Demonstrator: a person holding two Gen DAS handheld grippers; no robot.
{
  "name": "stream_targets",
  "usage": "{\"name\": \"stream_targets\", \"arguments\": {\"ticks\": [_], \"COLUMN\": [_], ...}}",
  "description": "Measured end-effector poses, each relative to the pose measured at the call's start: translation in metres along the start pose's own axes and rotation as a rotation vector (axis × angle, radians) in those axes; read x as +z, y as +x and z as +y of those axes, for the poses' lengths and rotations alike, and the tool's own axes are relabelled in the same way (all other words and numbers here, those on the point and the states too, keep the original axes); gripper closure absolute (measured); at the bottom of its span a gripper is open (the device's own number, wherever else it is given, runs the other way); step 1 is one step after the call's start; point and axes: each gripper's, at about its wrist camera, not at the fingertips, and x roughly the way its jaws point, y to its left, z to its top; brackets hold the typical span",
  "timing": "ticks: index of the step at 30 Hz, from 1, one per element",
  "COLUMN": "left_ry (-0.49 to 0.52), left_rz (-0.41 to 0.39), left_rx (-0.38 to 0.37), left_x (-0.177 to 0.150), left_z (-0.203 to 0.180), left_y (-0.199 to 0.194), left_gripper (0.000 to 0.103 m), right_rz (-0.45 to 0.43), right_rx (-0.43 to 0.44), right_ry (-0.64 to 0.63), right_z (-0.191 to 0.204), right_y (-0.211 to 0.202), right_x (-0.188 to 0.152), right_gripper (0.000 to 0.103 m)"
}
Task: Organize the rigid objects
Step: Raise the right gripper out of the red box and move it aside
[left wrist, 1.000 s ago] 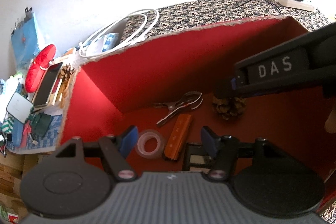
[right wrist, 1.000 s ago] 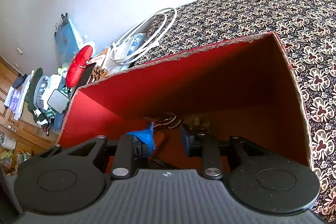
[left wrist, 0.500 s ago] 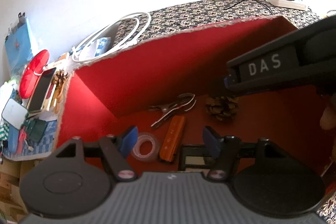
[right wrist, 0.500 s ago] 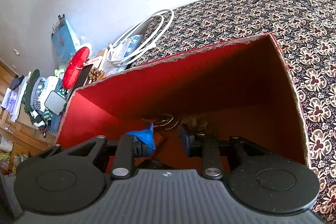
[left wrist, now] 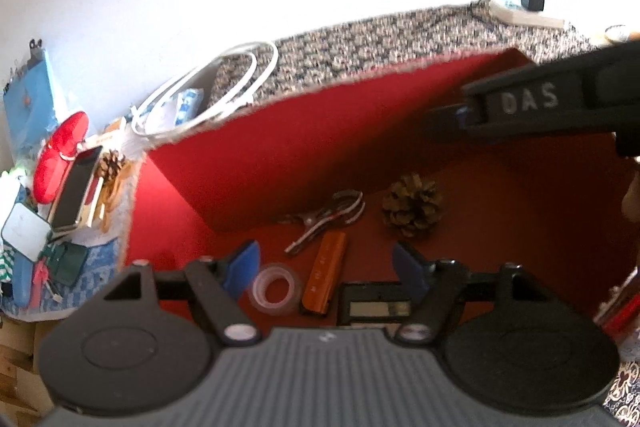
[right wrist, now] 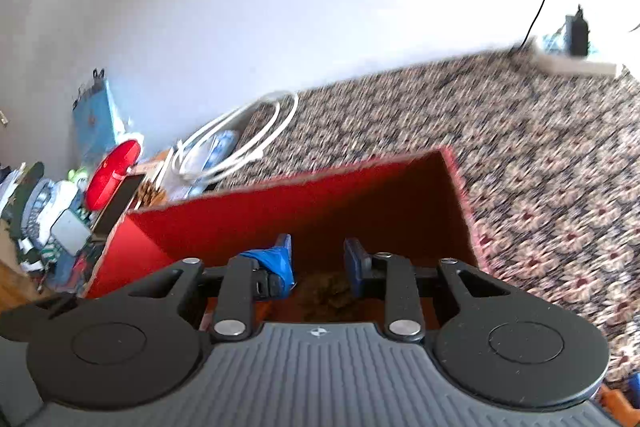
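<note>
Red box (left wrist: 280,147) seen from above, tape roll (left wrist: 275,287), orange case (left wrist: 325,273), clip (left wrist: 326,217), pine cone (left wrist: 412,205) laid inside, left gripper (left wrist: 326,265) jaws just opened wider, nothing clasped

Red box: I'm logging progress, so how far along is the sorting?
Done: the red box already holds a pine cone, pliers, an orange case, a tape roll and a black item. In hand: nothing; left gripper and right gripper are open. Left: a second pine cone outside.

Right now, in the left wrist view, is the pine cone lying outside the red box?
No, the pine cone lies on the floor of the red box, beside the metal clip.
</note>
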Motion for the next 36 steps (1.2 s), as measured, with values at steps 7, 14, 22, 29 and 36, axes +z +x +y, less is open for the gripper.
{"name": "stream_targets", "arguments": {"ticks": [7,14,22,29,36], "left_ry": [-0.046,-0.073,-0.123,-0.139,-0.128], "left_rz": [-0.053,-0.126,-0.167,-0.174,-0.144], "left_rx": [-0.003,0.011,-0.026,-0.053,-0.062], "left_x": [-0.002,-0.013,-0.026,-0.049,-0.076], "left_z": [0.015,0.026,0.036,0.038,0.033], "left_y": [-0.028,-0.066,-0.102,-0.122,-0.126], "left_gripper": [0.027,0.021,0.018,0.016,0.016], "right_rz": [-0.131,-0.214,-0.236,-0.197,-0.115], "right_rx": [-0.039,-0.014,0.106,0.175,0.313], "right_ry": [-0.037,-0.103,-0.147,-0.138,-0.081], "right_z": [0.005,0.020,0.035,0.029,0.014], "right_y": [-0.040,-0.075,-0.101,-0.112,-0.117], "right_x": [-0.001,-0.004,-0.017,-0.034,-0.047], "right_gripper": [0.091,0.089,0.087,0.085,0.085]}}
